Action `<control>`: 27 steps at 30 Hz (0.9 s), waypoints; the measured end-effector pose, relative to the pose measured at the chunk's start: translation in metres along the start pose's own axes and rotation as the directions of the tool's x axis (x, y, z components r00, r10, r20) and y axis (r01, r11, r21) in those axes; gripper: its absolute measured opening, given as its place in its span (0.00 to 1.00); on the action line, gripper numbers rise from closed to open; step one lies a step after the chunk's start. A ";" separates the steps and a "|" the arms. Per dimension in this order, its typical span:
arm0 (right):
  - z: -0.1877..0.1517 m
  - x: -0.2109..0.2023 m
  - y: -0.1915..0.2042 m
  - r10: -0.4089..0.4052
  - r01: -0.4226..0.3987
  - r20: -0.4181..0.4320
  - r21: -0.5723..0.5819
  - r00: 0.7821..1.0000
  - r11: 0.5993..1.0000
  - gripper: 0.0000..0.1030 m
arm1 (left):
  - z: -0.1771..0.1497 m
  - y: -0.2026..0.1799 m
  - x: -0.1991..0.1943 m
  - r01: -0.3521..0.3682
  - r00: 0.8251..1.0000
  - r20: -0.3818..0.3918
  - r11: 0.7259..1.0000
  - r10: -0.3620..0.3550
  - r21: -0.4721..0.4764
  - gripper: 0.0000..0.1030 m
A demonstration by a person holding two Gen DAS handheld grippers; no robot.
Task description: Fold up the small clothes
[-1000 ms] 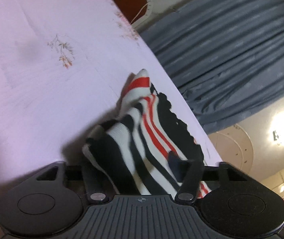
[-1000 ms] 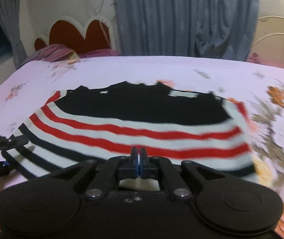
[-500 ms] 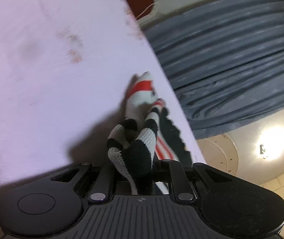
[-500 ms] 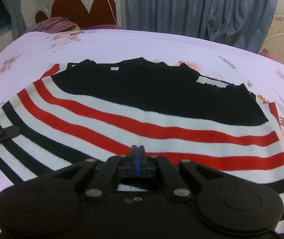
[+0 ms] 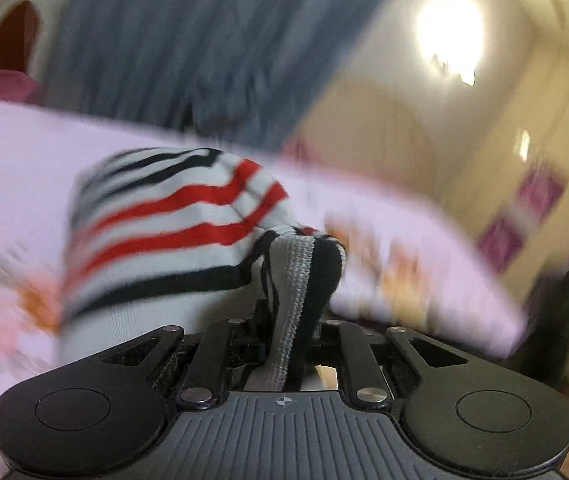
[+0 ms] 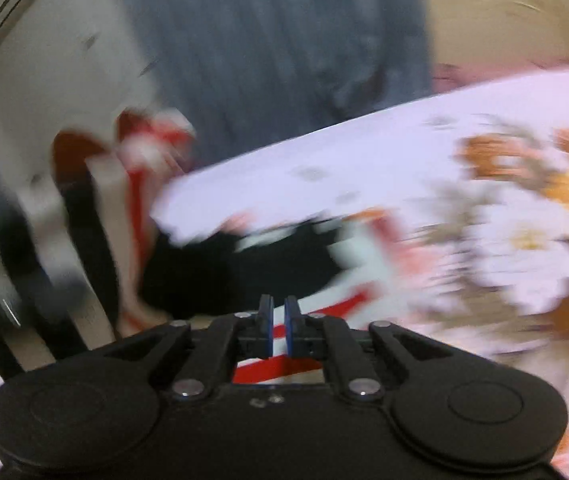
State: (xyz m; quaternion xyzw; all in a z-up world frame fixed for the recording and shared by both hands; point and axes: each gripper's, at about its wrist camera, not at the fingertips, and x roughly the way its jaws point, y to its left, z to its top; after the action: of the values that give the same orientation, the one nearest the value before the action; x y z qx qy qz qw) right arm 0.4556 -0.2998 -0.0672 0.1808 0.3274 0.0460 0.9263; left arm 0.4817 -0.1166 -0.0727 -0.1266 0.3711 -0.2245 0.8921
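A small knit sweater (image 5: 172,232) with black, white and red stripes lies on the pink floral bedsheet (image 5: 12,160). My left gripper (image 5: 288,320) is shut on a bunched hem edge of the sweater, which rises between its jaws. In the right wrist view the sweater (image 6: 244,264) is blurred, its left part lifted and folding over. My right gripper (image 6: 278,320) sits low over the sweater's near edge, its blue pads a narrow gap apart; whether cloth is pinched between them does not show.
Grey curtains (image 5: 188,48) hang behind the bed. A red headboard (image 5: 0,40) is at the far left. A ceiling lamp (image 5: 448,40) glows at upper right. Large orange and white flowers (image 6: 524,232) are printed on the sheet at the right.
My left gripper has swung round with the sweater's hem in it, lifting that side over. The right view has tilted and blurred, and its pads now stand slightly apart.
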 end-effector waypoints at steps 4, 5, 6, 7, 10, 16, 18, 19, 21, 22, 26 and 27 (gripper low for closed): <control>0.006 -0.017 -0.064 -0.022 0.025 -0.025 0.115 0.999 0.993 0.44 | -0.029 -0.043 0.042 -0.076 0.981 -0.165 0.988 0.098 0.135 0.38; 0.005 -0.022 -0.072 -0.006 0.009 -0.025 0.122 1.000 0.993 0.45 | -0.028 -0.044 0.030 -0.037 0.987 -0.152 0.992 0.055 0.123 0.40; 0.003 -0.024 -0.077 0.014 -0.010 -0.027 0.125 1.000 0.992 0.45 | -0.024 -0.040 0.014 -0.009 0.992 -0.126 0.996 0.021 0.091 0.40; 0.002 -0.026 -0.080 0.039 -0.035 -0.032 0.128 0.999 0.991 0.45 | -0.017 -0.032 -0.002 0.011 0.996 -0.087 0.998 -0.006 0.063 0.40; -0.003 -0.016 -0.075 0.107 -0.100 -0.056 0.127 0.993 0.987 0.44 | 0.009 -0.002 -0.024 -0.073 0.997 0.009 0.996 0.072 0.049 0.40; 0.010 0.032 -0.056 0.135 -0.121 -0.132 0.108 0.982 0.987 0.46 | 0.018 0.066 0.000 -0.221 0.974 -0.041 0.975 0.222 0.034 0.40; 0.015 0.049 -0.052 0.131 -0.116 -0.163 0.098 0.978 0.988 0.46 | 0.006 0.066 0.004 -0.221 0.973 -0.050 0.974 0.223 0.055 0.40; 0.015 0.056 -0.051 0.142 -0.126 -0.178 0.100 0.974 0.987 0.41 | 0.002 0.065 0.002 -0.224 0.972 -0.051 0.971 0.228 0.079 0.40; 0.014 0.071 -0.042 0.149 -0.136 -0.240 0.070 0.959 0.988 0.34 | -0.004 0.059 0.008 -0.249 0.965 -0.048 0.959 0.257 0.137 0.40; 0.011 0.074 -0.034 0.133 -0.131 -0.250 0.023 0.959 0.991 0.31 | -0.002 0.061 0.007 -0.257 0.964 -0.041 0.957 0.264 0.137 0.40; 0.010 0.051 -0.003 0.194 -0.212 -0.175 -0.086 0.965 0.974 0.27 | 0.003 0.063 -0.025 -0.270 0.963 0.080 0.944 0.259 0.192 0.32; 0.010 0.046 -0.002 0.206 -0.220 -0.153 -0.087 0.967 0.972 0.27 | 0.006 0.066 -0.021 -0.265 0.964 0.067 0.944 0.257 0.194 0.32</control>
State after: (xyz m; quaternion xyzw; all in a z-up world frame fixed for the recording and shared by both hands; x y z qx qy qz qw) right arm 0.4982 -0.2950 -0.0878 0.1633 0.3687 0.1749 0.8982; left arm 0.4933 -0.0480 -0.0816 0.0102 0.3416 -0.1381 0.9296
